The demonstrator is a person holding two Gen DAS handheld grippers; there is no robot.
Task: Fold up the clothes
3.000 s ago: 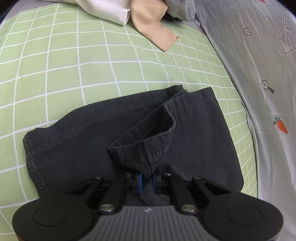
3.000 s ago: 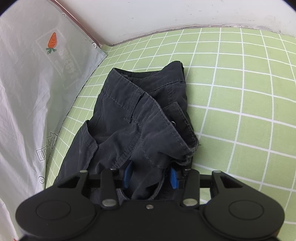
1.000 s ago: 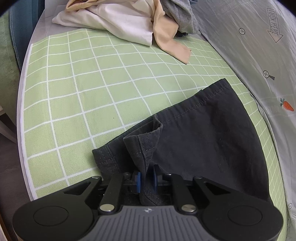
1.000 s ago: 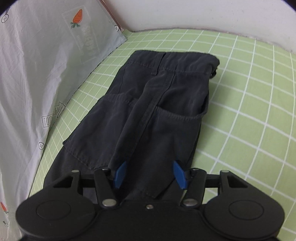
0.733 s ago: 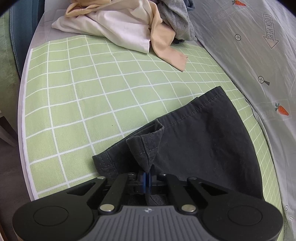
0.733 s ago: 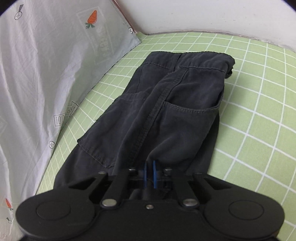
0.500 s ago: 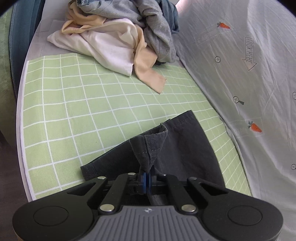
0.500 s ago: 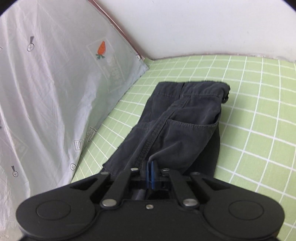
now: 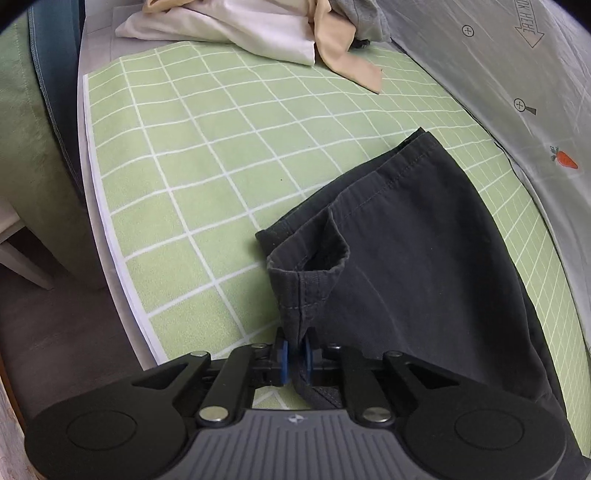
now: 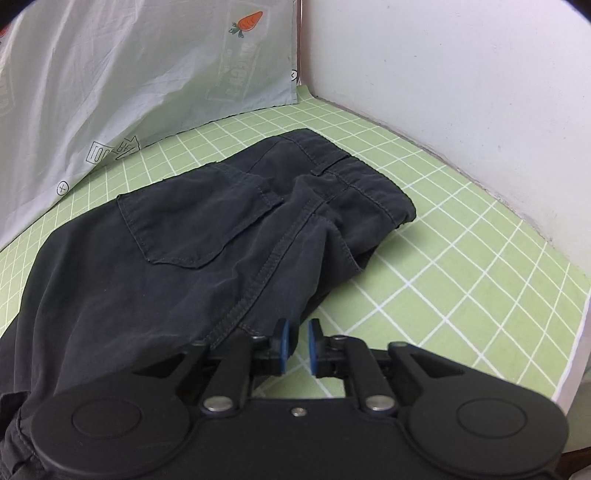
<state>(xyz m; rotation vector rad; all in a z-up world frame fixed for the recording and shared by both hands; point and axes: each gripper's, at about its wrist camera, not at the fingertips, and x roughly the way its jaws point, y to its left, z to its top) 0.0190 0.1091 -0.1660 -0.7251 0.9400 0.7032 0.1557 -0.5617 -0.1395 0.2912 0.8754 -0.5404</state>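
Trousers point(image 9: 406, 258) hem pinched in left gripper point(image 9: 295, 356), right gripper point(image 10: 297, 347) alongside, parted

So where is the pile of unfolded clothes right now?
In the left wrist view, the pile of unfolded clothes sits at the far end of the green checked mat, beside the grey carrot-print sheet, well beyond the dark trousers.
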